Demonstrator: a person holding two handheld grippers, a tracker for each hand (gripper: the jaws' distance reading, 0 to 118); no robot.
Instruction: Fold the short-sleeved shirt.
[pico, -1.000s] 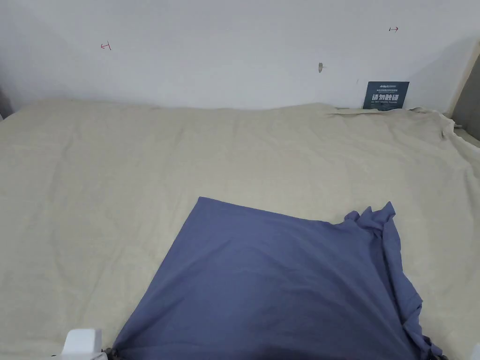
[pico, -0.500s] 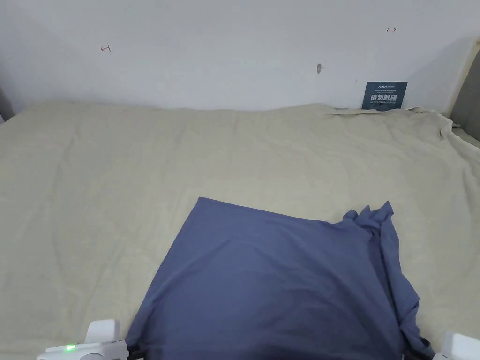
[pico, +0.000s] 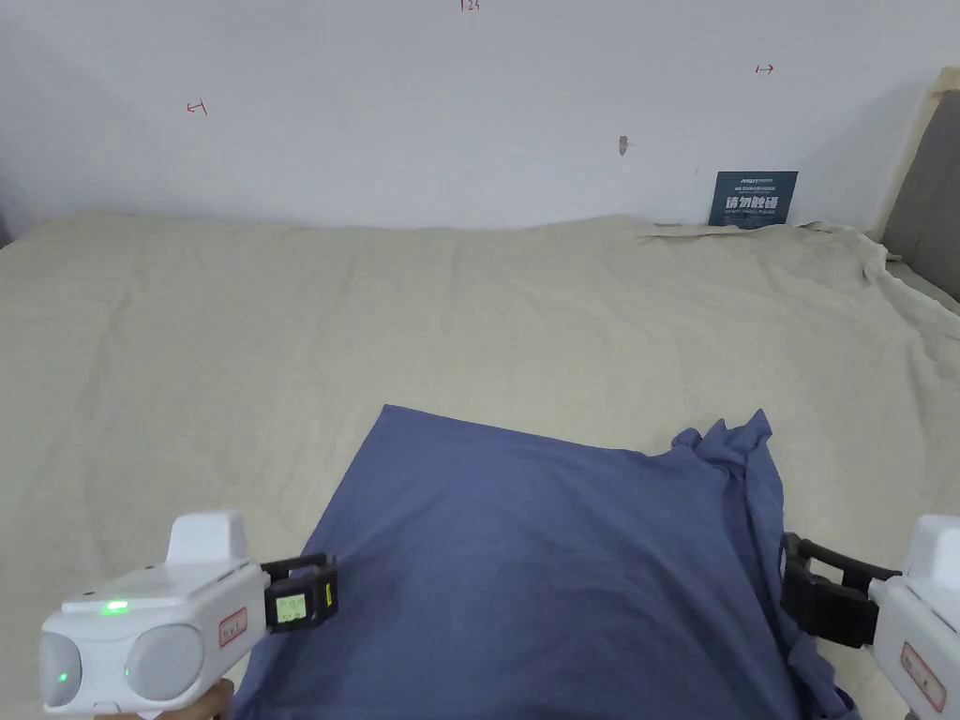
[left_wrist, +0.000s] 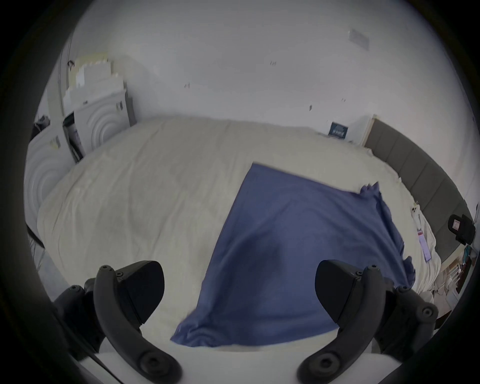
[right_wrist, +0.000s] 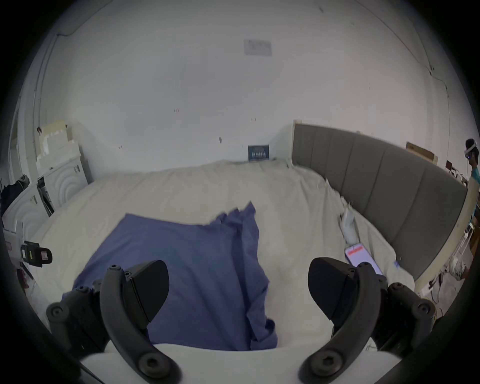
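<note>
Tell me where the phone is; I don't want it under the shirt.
In the right gripper view, the phone lies on the beige bedsheet near the grey headboard, to the right of the blue shirt and apart from it.

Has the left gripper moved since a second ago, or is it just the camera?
Yes. The left gripper has come up and forward along the shirt's left edge; before, only its tip showed at the frame's bottom. The shirt's far corner barely shifted.

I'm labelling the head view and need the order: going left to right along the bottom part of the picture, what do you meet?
Left tongs → blue shirt → right tongs, all over the beige sheet.
</note>
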